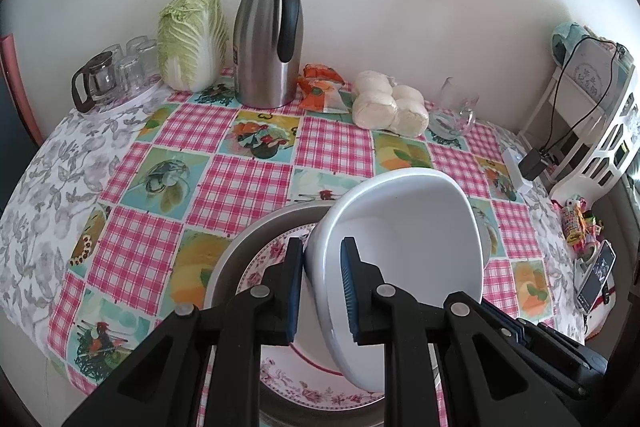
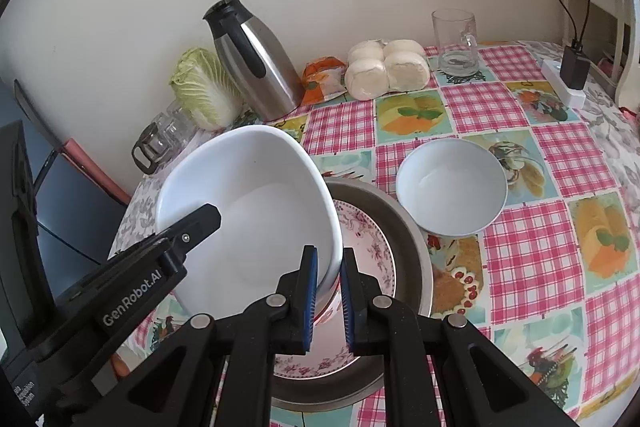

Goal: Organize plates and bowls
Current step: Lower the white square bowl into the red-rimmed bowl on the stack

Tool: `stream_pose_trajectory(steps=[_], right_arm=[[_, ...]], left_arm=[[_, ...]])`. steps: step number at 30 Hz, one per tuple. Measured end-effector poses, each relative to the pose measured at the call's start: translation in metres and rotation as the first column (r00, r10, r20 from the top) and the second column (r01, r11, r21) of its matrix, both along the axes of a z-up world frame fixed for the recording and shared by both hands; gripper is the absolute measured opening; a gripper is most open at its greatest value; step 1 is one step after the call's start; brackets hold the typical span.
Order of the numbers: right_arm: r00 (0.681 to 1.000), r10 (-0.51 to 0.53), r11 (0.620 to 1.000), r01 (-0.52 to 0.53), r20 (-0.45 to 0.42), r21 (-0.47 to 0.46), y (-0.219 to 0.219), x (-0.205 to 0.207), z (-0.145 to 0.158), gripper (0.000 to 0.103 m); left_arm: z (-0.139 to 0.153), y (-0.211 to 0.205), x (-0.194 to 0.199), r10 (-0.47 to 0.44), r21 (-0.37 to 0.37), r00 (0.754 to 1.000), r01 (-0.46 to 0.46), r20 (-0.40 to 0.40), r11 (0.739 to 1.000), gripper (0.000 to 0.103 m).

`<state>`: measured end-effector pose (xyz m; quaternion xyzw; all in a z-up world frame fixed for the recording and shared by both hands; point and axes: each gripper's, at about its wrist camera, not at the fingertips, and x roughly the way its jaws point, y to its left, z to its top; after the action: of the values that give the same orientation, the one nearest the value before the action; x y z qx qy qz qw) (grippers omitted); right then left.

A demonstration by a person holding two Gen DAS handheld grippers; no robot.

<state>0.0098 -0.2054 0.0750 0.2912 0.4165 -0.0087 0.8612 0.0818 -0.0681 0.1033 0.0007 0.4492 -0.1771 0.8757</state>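
A large white bowl [image 1: 400, 247] [image 2: 256, 211] is held tilted above a floral plate [image 1: 304, 383] [image 2: 368, 239], which lies inside a grey metal pan [image 1: 240, 251] [image 2: 416, 255]. My left gripper [image 1: 322, 291] is shut on the bowl's near rim. My right gripper [image 2: 330, 295] is shut on the bowl's opposite rim. The left gripper's body shows in the right wrist view [image 2: 132, 291]. A smaller white bowl [image 2: 452, 187] sits upright on the checked tablecloth, right of the pan.
At the back by the wall stand a steel thermos jug [image 1: 268, 39] [image 2: 252, 59], a cabbage [image 1: 192, 39], steamed buns [image 1: 388, 103] [image 2: 384, 67], an orange packet [image 1: 320, 87], a glass mug [image 2: 456, 43] and a glass pot with cups [image 1: 108, 75]. A phone [image 1: 596, 275] lies at the right edge.
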Motion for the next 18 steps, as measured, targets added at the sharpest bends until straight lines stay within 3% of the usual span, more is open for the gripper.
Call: stream_pose_trajectory(steps=[18], right_arm=[[0.998, 0.045, 0.999, -0.045, -0.044, -0.006, 0.016, 0.007, -0.006, 0.015]], left_arm=[[-0.016, 0.008, 0.008, -0.002, 0.027, 0.996, 0.004, -0.089, 1.000, 0.020]])
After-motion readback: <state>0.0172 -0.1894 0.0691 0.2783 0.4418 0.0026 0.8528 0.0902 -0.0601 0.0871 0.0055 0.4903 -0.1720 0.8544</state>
